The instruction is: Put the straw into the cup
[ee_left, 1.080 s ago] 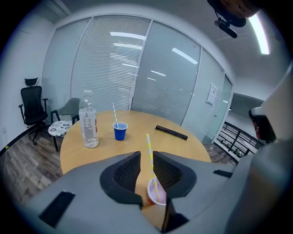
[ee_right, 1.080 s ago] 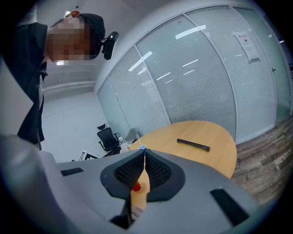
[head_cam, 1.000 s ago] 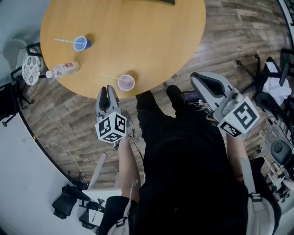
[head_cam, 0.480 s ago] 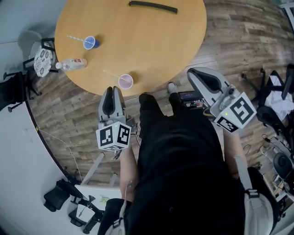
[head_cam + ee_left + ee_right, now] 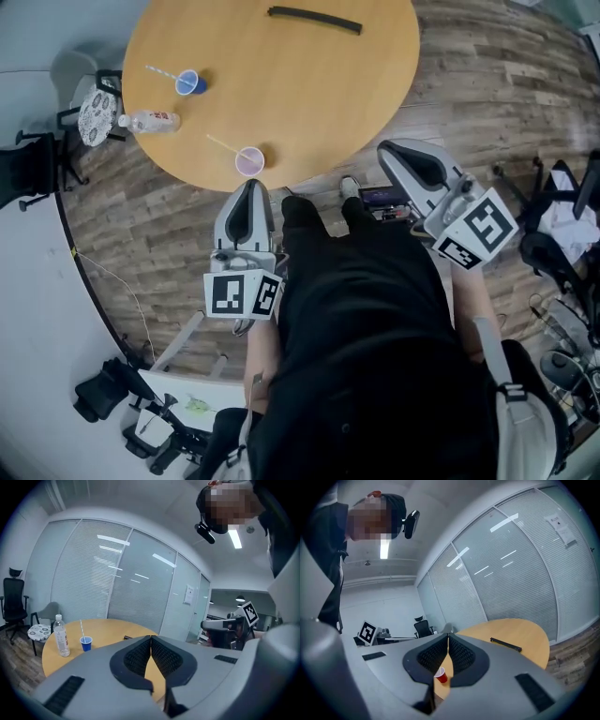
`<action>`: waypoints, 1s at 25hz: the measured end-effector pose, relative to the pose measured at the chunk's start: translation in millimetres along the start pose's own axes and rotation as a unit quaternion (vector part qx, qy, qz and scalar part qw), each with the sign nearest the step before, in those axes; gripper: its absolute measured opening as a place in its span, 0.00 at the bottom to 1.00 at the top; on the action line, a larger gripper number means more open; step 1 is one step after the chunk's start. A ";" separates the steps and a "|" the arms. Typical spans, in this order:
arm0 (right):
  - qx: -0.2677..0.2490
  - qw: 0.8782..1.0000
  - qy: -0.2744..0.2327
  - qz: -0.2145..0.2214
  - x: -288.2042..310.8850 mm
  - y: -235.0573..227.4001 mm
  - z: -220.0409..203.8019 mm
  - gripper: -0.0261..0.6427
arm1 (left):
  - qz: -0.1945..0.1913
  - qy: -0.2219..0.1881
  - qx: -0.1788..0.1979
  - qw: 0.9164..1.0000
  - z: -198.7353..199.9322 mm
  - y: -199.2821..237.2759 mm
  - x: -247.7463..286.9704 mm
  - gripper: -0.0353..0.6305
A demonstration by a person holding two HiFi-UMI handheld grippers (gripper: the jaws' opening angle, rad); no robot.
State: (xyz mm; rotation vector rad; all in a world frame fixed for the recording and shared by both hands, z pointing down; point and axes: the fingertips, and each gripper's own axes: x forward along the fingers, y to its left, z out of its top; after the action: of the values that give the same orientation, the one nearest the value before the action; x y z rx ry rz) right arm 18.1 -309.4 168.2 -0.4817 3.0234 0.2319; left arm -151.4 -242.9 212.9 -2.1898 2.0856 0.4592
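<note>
My left gripper (image 5: pixel 248 192) hangs just off the near edge of the round bench (image 5: pixel 309 84), its fingers (image 5: pixel 138 658) pressed together with nothing between them. My right gripper (image 5: pixel 387 152) is also off the bench, past its near right edge, and its fingers (image 5: pixel 461 656) are closed and empty too. The red cup (image 5: pixel 249 160) stands on the bench close to the near edge, just ahead of my left gripper, and a straw (image 5: pixel 222 144) sits in it, leaning out over the rim toward the bench's left side. Farther along the left edge are a blue cup (image 5: pixel 190 83) with a second straw (image 5: pixel 161 71) and a water bottle (image 5: pixel 150 121) lying down. A black bar (image 5: pixel 314 19) lies at the bench's far side.
</note>
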 end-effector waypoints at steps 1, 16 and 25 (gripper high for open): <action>-0.001 1.000 -0.001 0.003 -2.4 0.0 0.7 0.07 | -0.005 -0.001 0.006 1.000 1.0 -7.4 -0.3 0.08; 0.028 0.996 0.029 0.079 -4.8 36.6 -32.5 0.07 | 0.064 0.007 0.001 0.998 -20.6 -19.7 -66.1 0.07; 0.007 0.994 0.034 0.108 -2.0 131.1 -46.9 0.07 | 0.087 -0.023 -0.005 0.996 -24.5 5.6 -159.4 0.07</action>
State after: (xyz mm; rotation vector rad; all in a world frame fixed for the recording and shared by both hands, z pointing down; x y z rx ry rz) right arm -23.4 -193.1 232.6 -0.1634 3.1405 0.2094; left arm -157.3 -96.4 280.2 -1.9906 2.2640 0.5287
